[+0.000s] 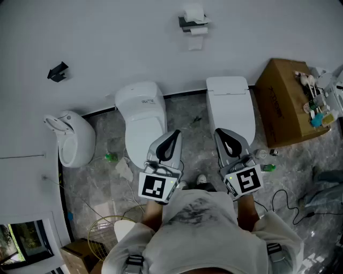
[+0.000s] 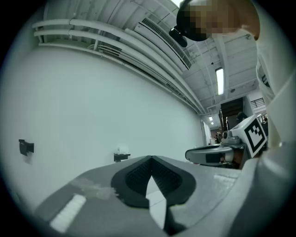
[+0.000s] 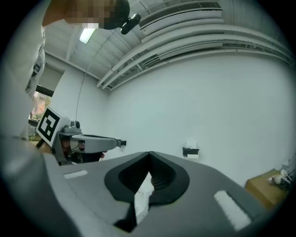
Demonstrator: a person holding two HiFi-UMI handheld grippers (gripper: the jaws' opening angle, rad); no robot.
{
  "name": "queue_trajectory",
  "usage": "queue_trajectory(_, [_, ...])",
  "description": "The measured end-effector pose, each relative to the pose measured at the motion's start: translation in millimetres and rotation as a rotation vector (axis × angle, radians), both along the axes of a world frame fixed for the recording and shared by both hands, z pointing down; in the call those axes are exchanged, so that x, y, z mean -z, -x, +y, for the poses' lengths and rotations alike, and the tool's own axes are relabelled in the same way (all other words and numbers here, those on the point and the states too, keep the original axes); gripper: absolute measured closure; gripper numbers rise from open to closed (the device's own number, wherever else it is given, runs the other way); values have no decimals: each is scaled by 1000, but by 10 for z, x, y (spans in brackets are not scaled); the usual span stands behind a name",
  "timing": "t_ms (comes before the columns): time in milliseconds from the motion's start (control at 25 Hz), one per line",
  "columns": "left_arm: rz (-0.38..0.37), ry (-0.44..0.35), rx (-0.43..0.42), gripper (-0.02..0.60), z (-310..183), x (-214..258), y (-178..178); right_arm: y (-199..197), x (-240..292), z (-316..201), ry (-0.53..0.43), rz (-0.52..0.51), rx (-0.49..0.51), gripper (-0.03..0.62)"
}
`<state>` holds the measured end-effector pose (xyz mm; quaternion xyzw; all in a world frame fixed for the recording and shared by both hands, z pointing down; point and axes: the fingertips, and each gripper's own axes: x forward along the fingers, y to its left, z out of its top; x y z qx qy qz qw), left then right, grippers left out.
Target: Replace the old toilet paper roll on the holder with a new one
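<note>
Both clenched, empty: left hand-held gripper (image 1: 172, 137), right hand-held gripper (image 1: 224, 137). The far toilet paper roll (image 1: 197, 30) looks light and squashy, so pinch gently at its ends.

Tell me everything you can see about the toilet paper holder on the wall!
The toilet paper holder is a small, dark bracket fixed to the plain white wall. It is too small to tell whether it is metal or plastic. A white lump, probably paper, sits on top of it. Under it hangs a white roll with a loose sheet dangling straight down. Nothing else touches it.
</note>
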<state>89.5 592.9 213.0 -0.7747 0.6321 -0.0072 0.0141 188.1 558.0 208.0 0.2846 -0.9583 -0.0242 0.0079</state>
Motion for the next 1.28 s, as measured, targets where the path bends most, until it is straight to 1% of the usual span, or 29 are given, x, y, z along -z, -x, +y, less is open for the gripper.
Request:
queue_trajectory(120, [-4, -1, -8, 583, 7, -45, -90, -69, -32, -29, -3, -21, 4, 603])
queue_trajectory(280, [19, -18, 0, 583, -54, 11, -184, -157, -21, -91, 14, -49, 14, 594])
queue_trajectory(400, [22, -2, 28, 581, -149, -6, -240, -215, -76, -201, 21, -18, 8, 594])
queue_trajectory(520, [4, 22, 54, 582, -251, -30, -243, -225, -159, -321, 27, 33, -3, 594])
queue_trajectory(600, [-13, 13, 54, 581, -336, -16, -237, -231, -163, -417, 22, 35, -10, 594])
queue_trajectory(720, [-11, 10, 52, 583, -475, -51, -197, -204, -176, -565, 14, 30, -17, 594])
queue_trajectory(840, [0, 21, 54, 583, -602, -108, -86, -131, -218, -699, 4, 41, -31, 594])
queue_trajectory(960, [-14, 2, 44, 582, -790, -111, 83, 8, -225, -880, -9, 45, -47, 594])
queue_trajectory(1040, [-7, -7, 37, 581, -947, -112, 202, 126, -234, -1021, -5, 57, -55, 594])
queue_trajectory(1160, [27, 15, 34, 582, -1204, -113, 398, 319, -212, -1260, -17, 66, -65, 594])
queue_trajectory(1280, [34, 25, 13, 582, -1453, -113, 616, 533, -185, -1493, -19, 76, -88, 594])
